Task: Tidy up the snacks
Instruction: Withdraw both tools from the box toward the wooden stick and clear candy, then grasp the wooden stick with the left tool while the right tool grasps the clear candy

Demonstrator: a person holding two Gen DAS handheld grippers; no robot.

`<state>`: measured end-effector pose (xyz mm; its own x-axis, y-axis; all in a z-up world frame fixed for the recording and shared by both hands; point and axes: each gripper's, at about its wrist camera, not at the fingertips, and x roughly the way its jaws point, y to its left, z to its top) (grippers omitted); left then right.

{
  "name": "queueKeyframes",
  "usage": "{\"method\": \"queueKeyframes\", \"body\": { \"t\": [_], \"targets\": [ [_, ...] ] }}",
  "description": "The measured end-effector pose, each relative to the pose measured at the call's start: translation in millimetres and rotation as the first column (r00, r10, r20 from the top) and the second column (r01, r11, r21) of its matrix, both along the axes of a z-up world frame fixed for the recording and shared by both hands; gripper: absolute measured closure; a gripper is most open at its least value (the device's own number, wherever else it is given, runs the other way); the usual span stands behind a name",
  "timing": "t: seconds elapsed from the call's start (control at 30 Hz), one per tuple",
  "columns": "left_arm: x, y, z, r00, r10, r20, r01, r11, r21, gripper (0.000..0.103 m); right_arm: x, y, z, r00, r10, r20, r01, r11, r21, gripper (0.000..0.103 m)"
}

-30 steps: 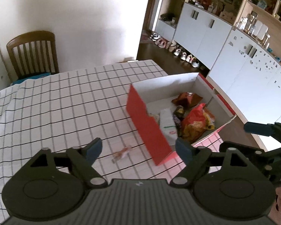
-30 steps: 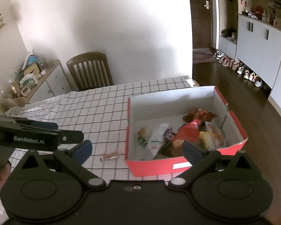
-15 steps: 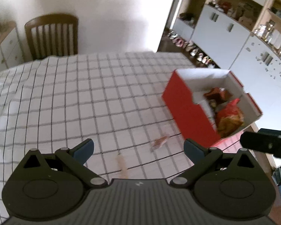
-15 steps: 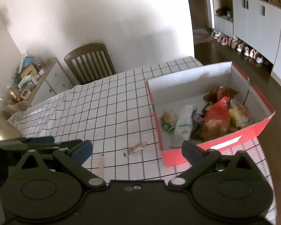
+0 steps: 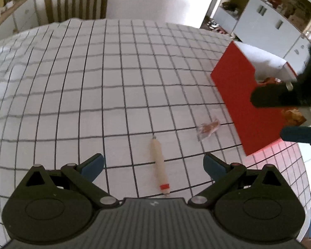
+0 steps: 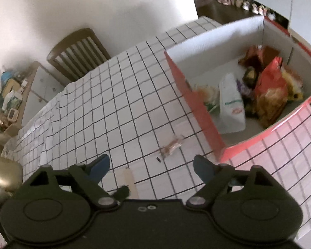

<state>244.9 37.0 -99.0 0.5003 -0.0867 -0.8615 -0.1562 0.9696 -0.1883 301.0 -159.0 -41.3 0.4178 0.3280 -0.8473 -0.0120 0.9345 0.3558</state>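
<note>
A pale stick-shaped snack [image 5: 160, 166] with a red band lies on the checked tablecloth, between the open fingers of my left gripper [image 5: 153, 165]. It also shows in the right wrist view [image 6: 130, 181]. A small clear-wrapped brown snack [image 5: 209, 127] lies beyond it, left of the red box [image 5: 236, 95]. My right gripper [image 6: 151, 166] is open and empty above the small wrapped snack [image 6: 172, 146]. The red box [image 6: 197, 105] holds several snack packets, among them a white one [image 6: 231, 103] and a red-orange one [image 6: 270, 91].
A wooden chair [image 5: 76, 2] stands at the table's far side. A sideboard with clutter [image 6: 12, 95] is at the left. White cabinets [image 5: 265, 20] and a row of shoes are beyond the box. The table's edge runs just right of the box.
Both grippers have dropped lower and nearer the tablecloth and shifted left. The stick snack has come into full view between my left fingers. The box has moved right in both views.
</note>
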Motion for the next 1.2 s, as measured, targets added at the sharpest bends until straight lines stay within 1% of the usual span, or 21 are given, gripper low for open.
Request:
{"method": "queueKeyframes", "body": {
  "t": [0.07, 0.13, 0.2, 0.3, 0.4, 0.43, 0.5, 0.53, 0.6, 0.67, 0.7, 0.73, 0.77, 0.8, 1.0, 1.07, 1.13, 1.17, 1.2],
  "targets": [
    [-0.6, 0.7, -6.1, 1.0, 0.023, -0.005, -0.023, 1.0, 0.004, 0.0, 5.2, 6.6, -6.2, 1.0, -0.012, -0.017, 0.012, 1.0, 0.003, 0.019],
    [-0.7, 0.2, -10.6, 0.999, 0.041, -0.002, -0.041, 0.999, 0.014, 0.0, 11.9, 13.6, -13.6, 1.0, -0.019, -0.024, 0.019, 1.0, -0.018, 0.02],
    [-0.5, 0.7, -15.4, 0.998, 0.059, -0.008, -0.058, 0.998, 0.006, 0.0, 20.8, 17.9, -23.7, 0.999, -0.033, -0.039, 0.031, 0.999, -0.039, 0.022],
    [-0.3, -1.4, -19.8, 0.998, 0.066, -0.005, -0.066, 0.998, 0.008, 0.001, 33.3, 20.0, -39.5, 0.995, -0.066, -0.075, 0.062, 0.997, -0.052, 0.027],
    [1.1, -6.0, -23.7, 0.999, 0.051, -0.004, -0.051, 0.999, 0.007, 0.001, 43.0, 23.9, -53.5, 0.992, -0.083, -0.094, 0.077, 0.995, -0.071, 0.039],
    [1.8, -7.5, -24.9, 0.999, 0.05, -0.004, -0.05, 0.999, 0.008, 0.001, 45.9, 24.3, -57.0, 0.992, -0.084, -0.098, 0.077, 0.994, -0.078, 0.044],
    [2.8, -10.6, -26.5, 0.999, 0.045, 0.001, -0.045, 0.999, 0.006, 0.003, 51.0, 26.5, -65.2, 0.989, -0.092, -0.115, 0.082, 0.993, -0.087, 0.049],
    [3.5, -12.1, -27.0, 0.999, 0.044, 0.005, -0.044, 0.999, 0.006, 0.005, 53.4, 27.9, -69.1, 0.988, -0.096, -0.121, 0.085, 0.992, -0.094, 0.052],
    [5.0, -13.0, -30.7, 0.999, 0.04, -0.007, -0.04, 0.999, -0.008, 0.015, 56.9, 30.2, -75.2, 0.986, -0.103, -0.128, 0.09, 0.99, -0.109, 0.055],
    [6.4, -13.5, -34.7, 0.999, 0.039, -0.017, -0.04, 0.999, -0.025, 0.021, 61.1, 32.2, -80.5, 0.985, -0.103, -0.137, 0.087, 0.989, -0.116, 0.06],
    [6.6, -14.2, -36.6, 0.999, 0.041, -0.019, -0.041, 0.999, -0.025, 0.029, 63.3, 33.2, -83.4, 0.985, -0.101, -0.142, 0.084, 0.989, -0.123, 0.06],
    [7.0, -14.6, -39.2, 0.999, 0.042, -0.028, -0.043, 0.999, -0.024, 0.032, 64.8, 34.1, -85.8, 0.985, -0.099, -0.144, 0.08, 0.988, -0.131, 0.063],
    [6.7, -14.9, -41.7, 0.998, 0.046, -0.036, -0.047, 0.999, -0.026, 0.038, 66.6, 34.7, -87.7, 0.985, -0.096, -0.146, 0.076, 0.988, -0.136, 0.067],
    [6.8, -14.3, -44.1, 0.998, 0.052, -0.041, -0.054, 0.998, -0.029, 0.042, 68.4, 35.0, -89.7, 0.984, -0.095, -0.149, 0.074, 0.987, -0.14, 0.068],
    [4.6, -20.0, -47.8, 0.998, 0.057, -0.017, -0.057, 0.998, -0.01, 0.042, 78.0, 37.2, -99.0, 0.983, -0.094, -0.16, 0.067, 0.983, -0.17, 0.074],
    [4.5, -20.6, -48.9, 0.998, 0.058, -0.012, -0.058, 0.998, 0.0, 0.045, 79.7, 37.9, -102.1, 0.983, -0.091, -0.162, 0.062, 0.982, -0.177, 0.077],
    [3.9, -20.8, -49.3, 0.998, 0.059, -0.007, -0.059, 0.998, 0.011, 0.055, 79.9, 40.0, -105.1, 0.983, -0.079, -0.165, 0.048, 0.981, -0.187, 0.079],
    [4.1, -20.6, -49.8, 0.998, 0.06, -0.006, -0.06, 0.998, 0.016, 0.059, 79.5, 41.2, -106.3, 0.985, -0.069, -0.161, 0.037, 0.98, -0.195, 0.08],
    [5.0, -21.0, -51.2, 0.998, 0.062, -0.006, -0.062, 0.998, 0.02, 0.066, 79.1, 43.1, -107.3, 0.986, -0.054, -0.157, 0.021, 0.978, -0.205, 0.081]
  ]
}}
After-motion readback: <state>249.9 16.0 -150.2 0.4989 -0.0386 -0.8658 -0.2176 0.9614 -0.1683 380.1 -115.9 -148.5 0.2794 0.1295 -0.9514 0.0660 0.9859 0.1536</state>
